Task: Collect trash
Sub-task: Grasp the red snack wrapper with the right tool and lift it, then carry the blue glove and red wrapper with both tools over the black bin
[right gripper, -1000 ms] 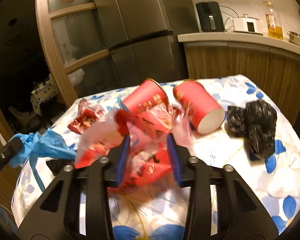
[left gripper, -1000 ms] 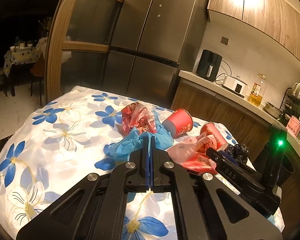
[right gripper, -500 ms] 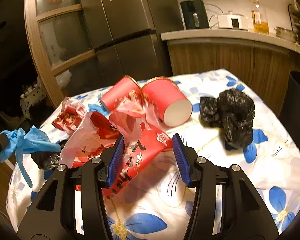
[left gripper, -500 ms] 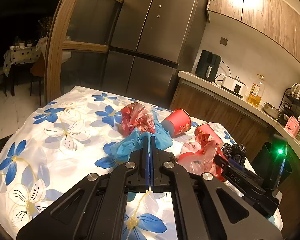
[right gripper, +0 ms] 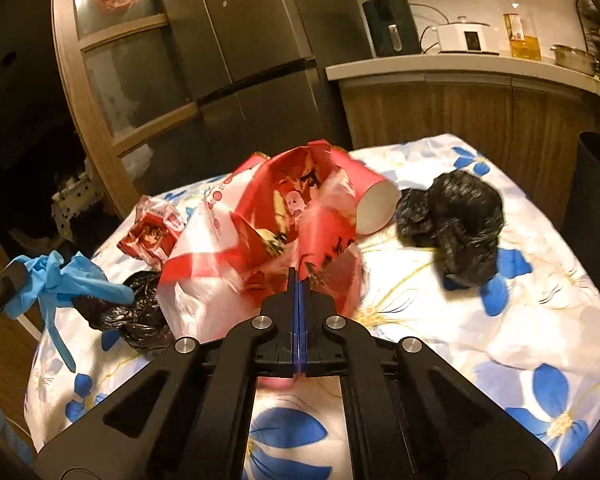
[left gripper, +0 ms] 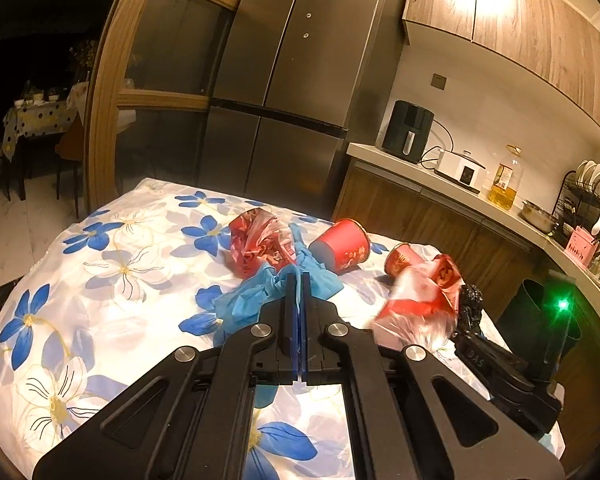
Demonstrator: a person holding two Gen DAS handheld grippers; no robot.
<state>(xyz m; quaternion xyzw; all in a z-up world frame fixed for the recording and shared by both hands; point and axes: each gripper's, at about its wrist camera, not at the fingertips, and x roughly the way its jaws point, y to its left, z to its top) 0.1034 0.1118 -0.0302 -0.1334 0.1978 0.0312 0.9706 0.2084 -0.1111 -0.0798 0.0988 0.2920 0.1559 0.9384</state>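
Observation:
My left gripper (left gripper: pixel 299 280) is shut on a crumpled blue glove (left gripper: pixel 256 296), which hangs just above the flowered tablecloth (left gripper: pixel 112 280). My right gripper (right gripper: pixel 299 276) is shut on a red and white plastic bag (right gripper: pixel 260 232) and lifts it off the cloth; the same bag (left gripper: pixel 420 300) shows at the right of the left wrist view. Two red paper cups (left gripper: pixel 342 244) (left gripper: pixel 402 258) lie on their sides. A red wrapper (left gripper: pixel 256 240) lies beyond the glove. One black bag (right gripper: pixel 456 224) lies right of the lifted bag, another black bag (right gripper: pixel 132 312) left of it.
A dark bin (right gripper: pixel 598 184) stands past the table's right edge. A wooden counter (left gripper: pixel 452 196) with appliances, an oil bottle and a dish rack runs behind. A steel fridge (left gripper: pixel 292 80) and a wooden door frame (left gripper: pixel 100 120) stand at the back.
My right gripper's jaws, open around the red and white bag before, have shut on it and raised it. The left gripper still holds the blue glove and has hardly moved.

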